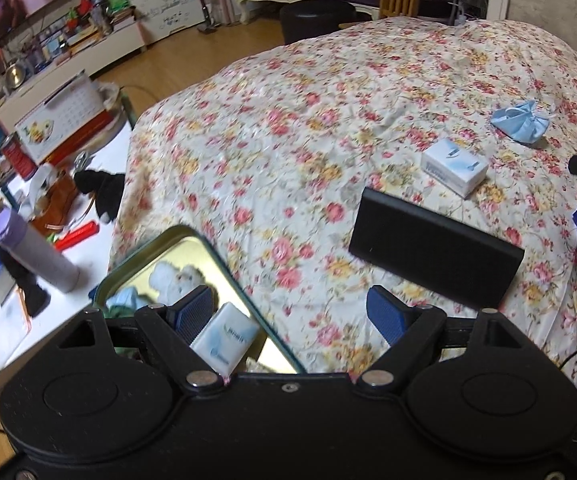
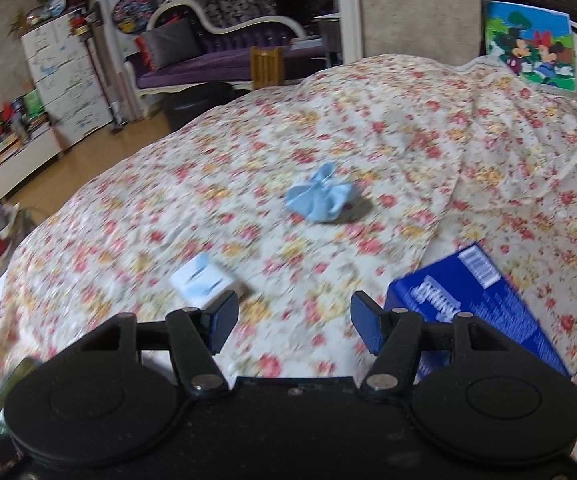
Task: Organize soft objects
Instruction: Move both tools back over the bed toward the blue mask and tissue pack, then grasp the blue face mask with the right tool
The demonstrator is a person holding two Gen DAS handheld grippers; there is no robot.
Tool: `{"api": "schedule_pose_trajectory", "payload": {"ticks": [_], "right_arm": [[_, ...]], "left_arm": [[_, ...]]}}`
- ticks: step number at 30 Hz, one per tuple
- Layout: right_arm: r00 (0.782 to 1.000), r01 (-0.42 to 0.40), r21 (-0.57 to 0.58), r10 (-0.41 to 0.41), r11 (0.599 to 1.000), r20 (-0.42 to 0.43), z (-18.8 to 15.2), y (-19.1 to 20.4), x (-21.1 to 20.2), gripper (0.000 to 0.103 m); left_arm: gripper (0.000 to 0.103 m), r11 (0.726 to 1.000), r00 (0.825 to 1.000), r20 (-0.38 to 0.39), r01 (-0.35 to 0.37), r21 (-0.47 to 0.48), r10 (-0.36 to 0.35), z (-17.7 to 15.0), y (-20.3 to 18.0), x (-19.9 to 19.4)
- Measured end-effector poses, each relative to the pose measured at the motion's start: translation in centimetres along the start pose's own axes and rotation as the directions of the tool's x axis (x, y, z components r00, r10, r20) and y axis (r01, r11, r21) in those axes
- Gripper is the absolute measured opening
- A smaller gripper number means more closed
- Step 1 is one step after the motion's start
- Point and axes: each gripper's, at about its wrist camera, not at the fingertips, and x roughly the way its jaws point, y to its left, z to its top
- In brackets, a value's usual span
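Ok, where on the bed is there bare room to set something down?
Free: the wide floral bedspread left of and beyond the white box and blue cloth. Crowded: the near right, around the black slab and blue carton.

Home bedrm: floral bed (image 1: 288, 128), sofa (image 2: 208, 60), TV (image 1: 4, 4).

The left gripper (image 1: 292, 314) tilts steeply downward, its blue-padded jaws spread wide with nothing pinched between them. The right gripper (image 2: 293, 322) also angles down, jaws parted somewhat less, and likewise grips nothing between its pads.
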Motion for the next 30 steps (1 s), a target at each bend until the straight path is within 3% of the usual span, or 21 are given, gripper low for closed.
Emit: {"api": "schedule_pose_trajectory", "payload": {"ticks": [5,14,25,30], "right_arm": [[0.997,0.076,0.023,-0.076,0.997,0.013,2.3,-0.9,2.6,0.061],[0.992,0.121,0.140,-0.115,0.983,-0.046,6.3,-2.7,9.2,0.062],[0.986,0.167,0.128,-0.163,0.978,-0.042,10.6,-0.6,17.2,0.083],[0.978,0.191,0.179,-0.173,0.965,-0.114,11.6,-0.9,21.5,0.084]], "left_arm": [[0.082,0.999,1.000,-0.002,0.016,0.033,-0.016,1.8,-1.4,1.0],[0.082,0.993,0.999,0.002,0.041,0.109,-0.042,5.0,-4.2,3.0],[0.082,0.988,0.998,0.002,0.058,0.142,-0.058,8.3,-5.9,5.9],[0.082,0.987,0.998,-0.003,0.064,0.148,-0.064,9.1,-5.9,7.0]]}}
